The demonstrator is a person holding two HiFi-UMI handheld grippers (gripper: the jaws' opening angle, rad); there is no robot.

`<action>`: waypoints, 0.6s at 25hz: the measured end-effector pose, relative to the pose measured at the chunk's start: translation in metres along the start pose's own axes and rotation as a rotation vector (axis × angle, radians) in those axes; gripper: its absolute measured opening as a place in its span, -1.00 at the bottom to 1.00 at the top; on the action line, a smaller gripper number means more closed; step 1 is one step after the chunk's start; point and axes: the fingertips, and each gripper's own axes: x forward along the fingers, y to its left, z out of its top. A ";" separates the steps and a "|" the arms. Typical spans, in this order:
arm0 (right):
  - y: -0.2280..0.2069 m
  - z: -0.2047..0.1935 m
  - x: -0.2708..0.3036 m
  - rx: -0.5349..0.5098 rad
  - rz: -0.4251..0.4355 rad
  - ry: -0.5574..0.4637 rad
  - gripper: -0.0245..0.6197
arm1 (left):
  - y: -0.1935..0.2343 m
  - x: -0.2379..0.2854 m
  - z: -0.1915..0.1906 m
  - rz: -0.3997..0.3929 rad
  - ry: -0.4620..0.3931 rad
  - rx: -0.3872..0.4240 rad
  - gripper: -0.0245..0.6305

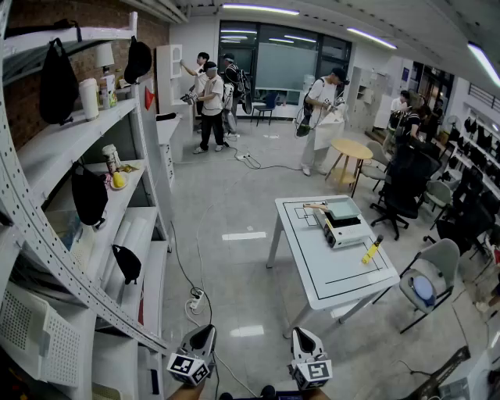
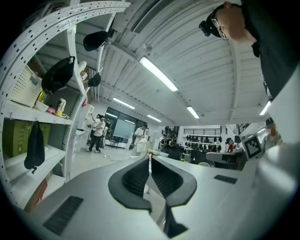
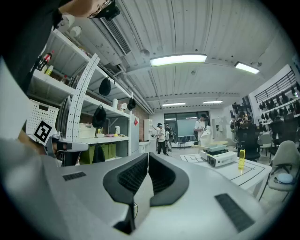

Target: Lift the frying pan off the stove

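Hovering well short of the table (image 1: pixel 337 291), left gripper (image 1: pixel 205 329) and right gripper (image 1: pixel 301 333) were both closed tight, jaws together on nothing. Pan (image 1: pixel 341 208) sat on the stove (image 1: pixel 346 230) at the table's far end, handle pointing left; a yellow tool (image 1: pixel 372 250) lay near the table's right edge.

This is a big room with a shiny grey floor (image 1: pixel 234 195). Tall white shelves (image 1: pixel 78 137) stand at the left of the frame, against a red brick wall (image 1: pixel 78 12). Long lights (image 1: pixel 258 9) glow on the ceiling at the top. Big windows (image 1: pixel 285 66) sit far back, in the upper middle. A white table (image 1: pixel 344 277) stands at the right middle. A small round wooden table (image 1: pixel 351 148) is behind it, and black chairs (image 1: pixel 406 191) fill the right edge.
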 end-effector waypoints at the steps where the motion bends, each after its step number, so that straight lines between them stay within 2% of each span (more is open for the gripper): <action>1: 0.008 0.000 0.002 0.007 -0.003 0.000 -0.86 | 0.009 -0.006 -0.005 0.003 0.014 -0.003 -0.87; 5: 0.039 0.014 0.006 0.012 0.015 -0.002 -0.86 | 0.034 -0.021 -0.013 0.011 0.046 -0.020 -0.87; 10: 0.038 0.026 0.003 -0.002 0.064 -0.040 -0.83 | 0.024 -0.022 0.001 0.030 0.009 -0.008 -0.86; 12: 0.031 0.032 0.004 -0.004 0.070 -0.048 -0.54 | 0.014 -0.019 0.006 0.028 0.007 -0.007 -0.64; 13: 0.028 0.036 0.004 -0.005 0.072 -0.056 -0.51 | 0.008 -0.018 0.007 0.021 0.011 -0.001 -0.57; 15: 0.027 0.042 0.001 -0.004 0.081 -0.069 -0.51 | -0.001 -0.021 0.007 0.015 0.021 0.007 -0.57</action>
